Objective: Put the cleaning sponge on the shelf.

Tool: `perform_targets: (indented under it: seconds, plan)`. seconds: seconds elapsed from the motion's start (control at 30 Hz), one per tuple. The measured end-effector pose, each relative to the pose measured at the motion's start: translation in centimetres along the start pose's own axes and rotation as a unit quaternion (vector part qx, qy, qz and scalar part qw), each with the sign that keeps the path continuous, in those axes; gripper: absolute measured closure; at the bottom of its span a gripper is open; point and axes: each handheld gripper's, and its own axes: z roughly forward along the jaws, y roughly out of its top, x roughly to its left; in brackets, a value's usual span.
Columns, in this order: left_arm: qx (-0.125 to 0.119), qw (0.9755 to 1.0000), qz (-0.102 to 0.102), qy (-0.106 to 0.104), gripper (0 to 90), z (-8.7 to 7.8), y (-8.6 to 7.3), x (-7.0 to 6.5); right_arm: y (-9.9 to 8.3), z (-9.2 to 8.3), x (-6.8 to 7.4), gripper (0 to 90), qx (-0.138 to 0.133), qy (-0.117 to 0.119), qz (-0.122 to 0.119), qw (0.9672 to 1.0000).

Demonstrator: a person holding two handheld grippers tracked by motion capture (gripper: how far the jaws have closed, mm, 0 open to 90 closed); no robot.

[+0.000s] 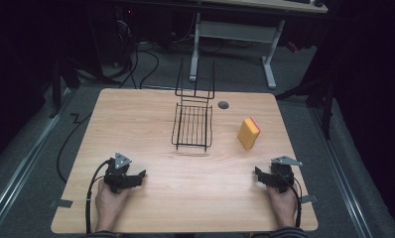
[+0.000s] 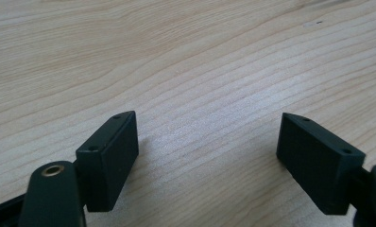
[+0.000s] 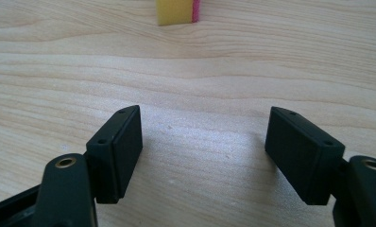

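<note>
A yellow sponge with a pink back (image 1: 248, 133) stands on edge on the right half of the wooden table (image 1: 151, 124); its lower end shows at the top of the right gripper view (image 3: 177, 11). A black wire rack (image 1: 193, 124) sits mid-table, toward the far side. My left gripper (image 1: 138, 177) rests near the front left, held by a hand, jaws wide apart over bare wood (image 2: 207, 137). My right gripper (image 1: 261, 174) rests near the front right, open as well (image 3: 202, 142), with the sponge some way beyond it.
A small dark round hole (image 1: 223, 105) lies on the table just right of the rack's upright back. Cables trail from both grippers off the front edge. Beyond the table stand a white desk frame (image 1: 232, 34) and floor cables.
</note>
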Motion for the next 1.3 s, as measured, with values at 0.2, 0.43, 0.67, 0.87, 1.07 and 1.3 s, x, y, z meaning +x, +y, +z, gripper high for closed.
perform_targets:
  seconds: [0.2, 0.43, 0.67, 0.87, 1.07, 1.3]
  plan:
    - [-0.001, 1.0000, -0.001, 0.000, 22.3, 0.01, -0.01, 0.00, 0.00, 0.00, 0.00, 28.5, 0.000, 0.000, 0.000, 1.0000]
    - [-0.001, 1.0000, -0.001, 0.000, 22.5, 0.01, -0.01, 0.01, -0.01, -0.01, 0.02, 28.5, 0.000, 0.001, 0.001, 1.0000]
    - [-0.001, 1.0000, -0.001, 0.000, 22.5, 0.01, -0.01, 0.01, -0.09, -0.04, 0.15, 28.6, -0.002, 0.001, 0.000, 1.0000]
    - [-0.002, 1.0000, -0.003, 0.001, 22.6, 0.00, -0.01, 0.04, -0.15, -0.16, 0.30, 28.6, 0.000, 0.003, 0.000, 1.0000]
    - [-0.003, 1.0000, -0.008, 0.004, 22.6, 0.01, -0.02, 0.09, -0.20, -0.24, 0.33, 28.1, 0.001, 0.006, -0.001, 1.0000]
    - [-0.003, 0.9999, -0.009, 0.002, 22.6, -0.02, -0.02, 0.18, -0.21, -0.24, 0.41, 27.8, 0.000, 0.007, -0.005, 1.0000]
